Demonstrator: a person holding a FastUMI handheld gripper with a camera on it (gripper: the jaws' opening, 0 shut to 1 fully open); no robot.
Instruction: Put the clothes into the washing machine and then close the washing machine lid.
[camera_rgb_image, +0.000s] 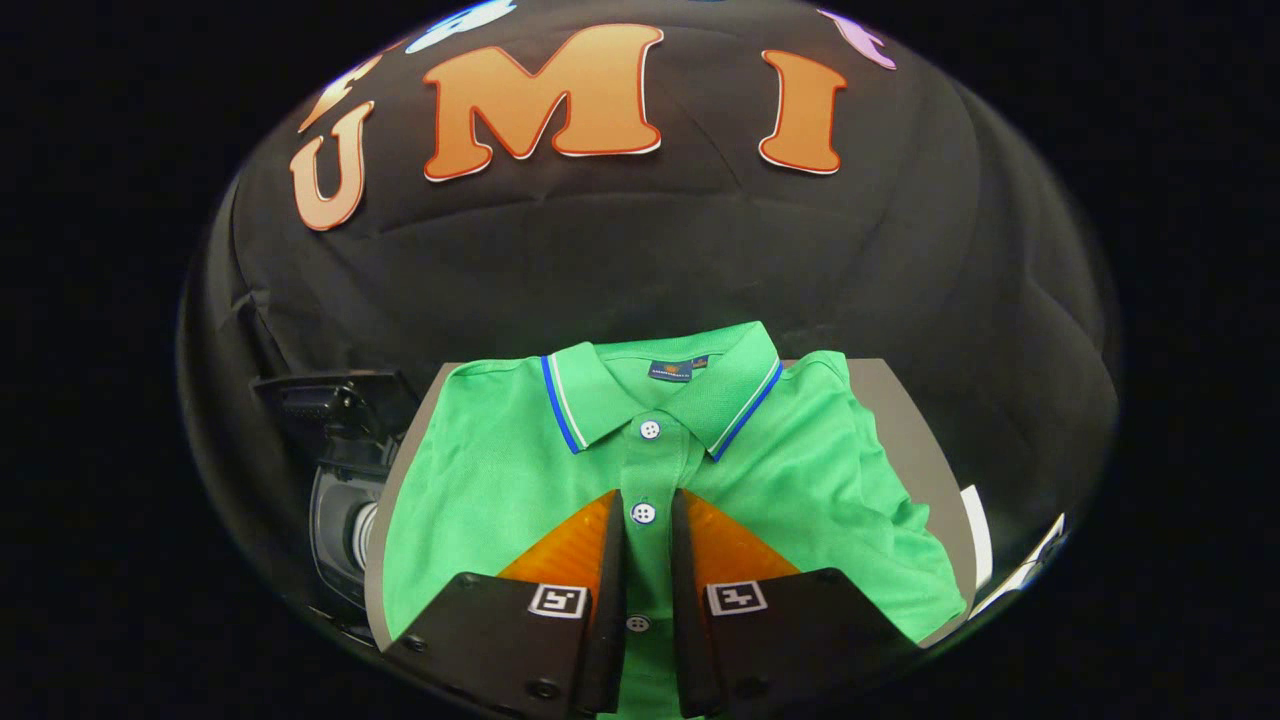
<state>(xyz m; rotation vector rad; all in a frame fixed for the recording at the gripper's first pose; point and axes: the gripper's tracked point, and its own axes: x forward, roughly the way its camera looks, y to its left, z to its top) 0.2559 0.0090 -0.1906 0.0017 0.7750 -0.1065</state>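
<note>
A green polo shirt (500, 480) with a blue-and-white trimmed collar lies spread flat on a grey tabletop (905, 425), collar away from me. My gripper (648, 515) is low over the shirt's chest. Its two fingers stand close together with the buttoned placket pinched in the narrow gap between them; two white buttons show in that gap, and a third sits just ahead of the fingertips below the collar. The shirt still rests flat on the table. To the left of the table stands the dark washing machine (340, 500), with its lid (335, 395) raised and a round opening facing the table.
The black cloth wall hangs close behind the table's far edge. White sheets (985, 545) lie at the table's right edge, beside the shirt's sleeve. The shirt covers most of the tabletop, leaving bare strips at the right and far left.
</note>
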